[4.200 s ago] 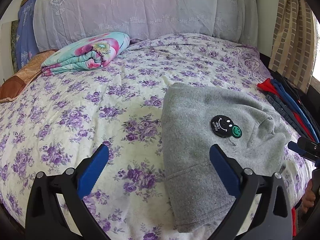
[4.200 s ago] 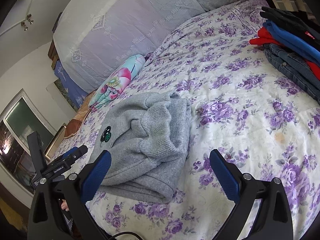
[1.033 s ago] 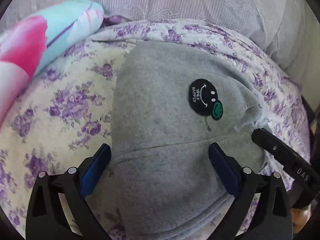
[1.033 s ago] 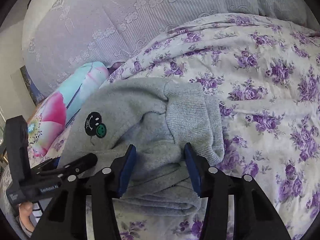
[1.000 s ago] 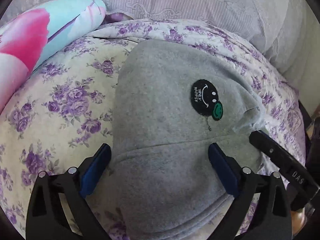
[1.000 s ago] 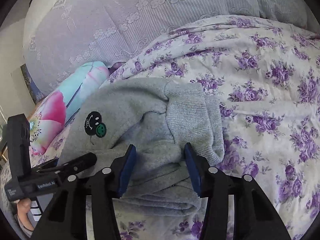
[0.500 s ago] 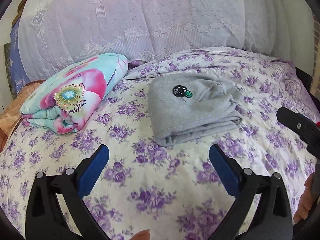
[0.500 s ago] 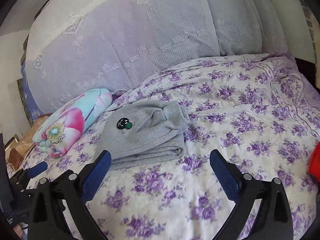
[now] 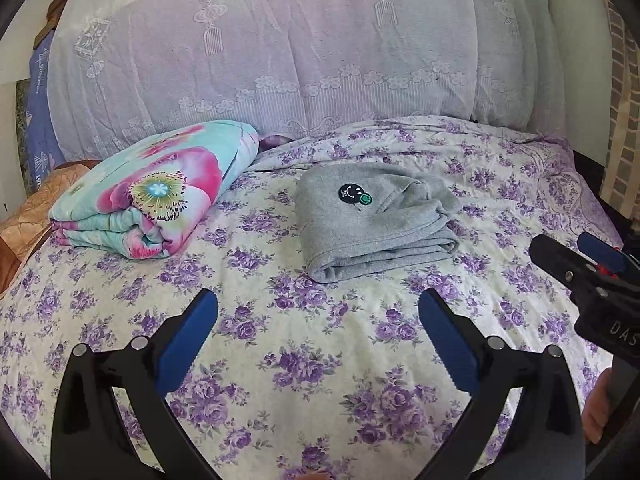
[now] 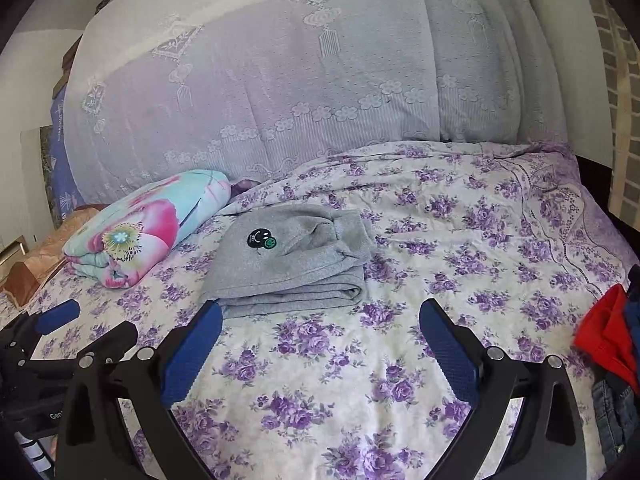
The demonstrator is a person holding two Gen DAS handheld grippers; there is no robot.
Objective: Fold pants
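The grey pants (image 9: 368,220) (image 10: 292,264) lie folded in a thick bundle far back on the floral bed, a black smiley patch (image 9: 354,193) on top. My left gripper (image 9: 318,340) hangs open over bare sheet, well in front of the bundle. My right gripper (image 10: 320,348) is open too, its left pad just short of the bundle's near edge; nothing sits between either pair of pads. Each view catches the other gripper at its edge: the right one (image 9: 576,260), the left one (image 10: 88,328).
A rolled floral blanket (image 9: 148,192) lies left of the pants. A lace-covered pile of bedding (image 9: 280,52) rises behind. A stack of red, blue and denim clothes (image 10: 612,344) sits at the right edge. The purple-flowered sheet (image 9: 320,360) stretches between the grippers and the pants.
The right gripper let go of the grey bundle and opened wide. Both grippers drew back and up, so the pants now lie far off and small.
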